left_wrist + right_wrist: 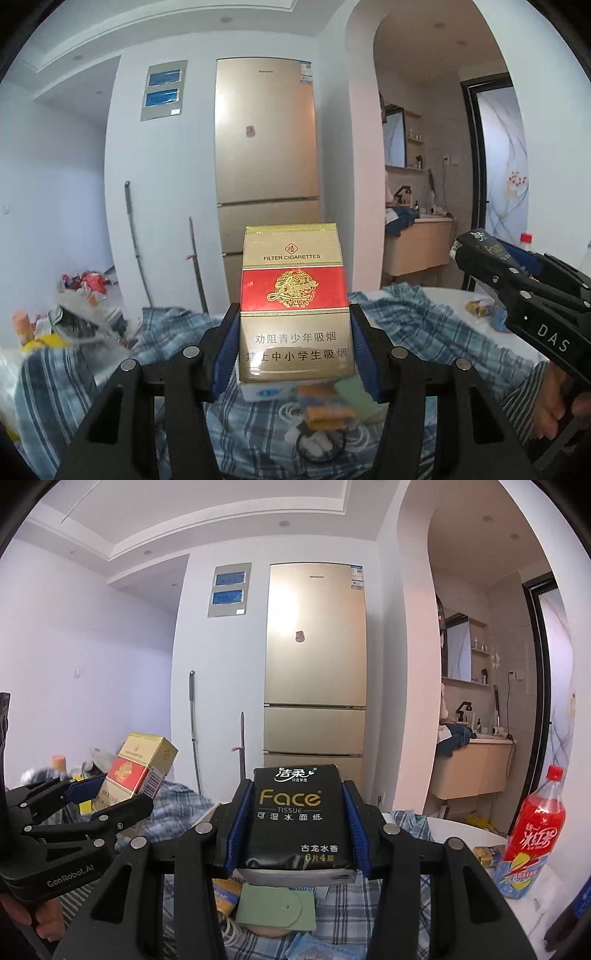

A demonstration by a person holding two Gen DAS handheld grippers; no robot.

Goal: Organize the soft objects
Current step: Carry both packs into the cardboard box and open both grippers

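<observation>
At the left, the left tongs are raised above the table, reaching forward and roughly level. Their blue-padded fingers are clenched on the two sides of a gold and red cigarette pack, which stands upright between them with its printed face toward the camera. In the right wrist view the same left tongs come in from the left edge, angled up and to the right, and the cigarette pack tilts in their grip. Part of the left hand shows on the handle at the lower left.

Under both tools lies a blue plaid cloth rumpled over the white table. On the cloth, near the camera, rest a pale green flat case, an orange packet and coiled white cable.

To the right, the right tongs are likewise lifted and pointed forward, gripping a black pack of Face tissues by its sides, upright, clear of the cloth. From the left wrist view the right tongs enter from the right edge, slanting up and left, with the right hand on the handle below.

At the far right a red soda bottle stands on the table. Far behind everything stands a gold refrigerator.
</observation>
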